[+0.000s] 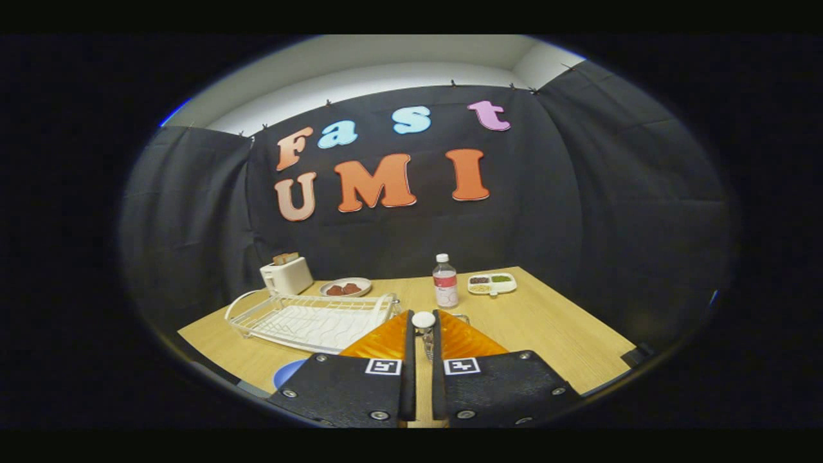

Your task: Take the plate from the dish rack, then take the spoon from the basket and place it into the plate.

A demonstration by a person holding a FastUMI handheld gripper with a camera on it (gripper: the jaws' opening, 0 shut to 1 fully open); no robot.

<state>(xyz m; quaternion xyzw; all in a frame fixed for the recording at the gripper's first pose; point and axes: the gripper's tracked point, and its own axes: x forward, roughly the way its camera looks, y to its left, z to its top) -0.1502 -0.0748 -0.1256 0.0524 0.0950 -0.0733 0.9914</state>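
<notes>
A: Start at the gripper (422, 334). What are the fingers at?

B: The two orange fingers (379, 341) stand close together with a narrow gap. A white spoon (424, 319) sits in that gap, its rounded end showing at the fingertips. Both fingers appear to press on its handle, which runs down between them.

A: And the basket?

B: A small wire basket (450, 321) lies just beyond the fingertips, mostly hidden behind the fingers. Only part of its rim shows at the right finger. Whether the spoon has cleared it, I cannot tell.

A: The plate?

B: A blue plate (287, 373) lies on the wooden table (546, 328), beside the left finger's black mount; only an edge of it is visible.

A: The dish rack?

B: A white wire dish rack (312, 318) stands on the table, ahead and to the left of the fingers, its slots bare.

A: Further out?

B: Behind the rack, a white toaster (287, 274) with bread in its slot, and a plate of reddish food (346, 287) beside it. Ahead of the fingers, a clear bottle with a white cap (445, 281) stands upright. To its right lies a white divided tray (492, 283) with food in its compartments.
</notes>
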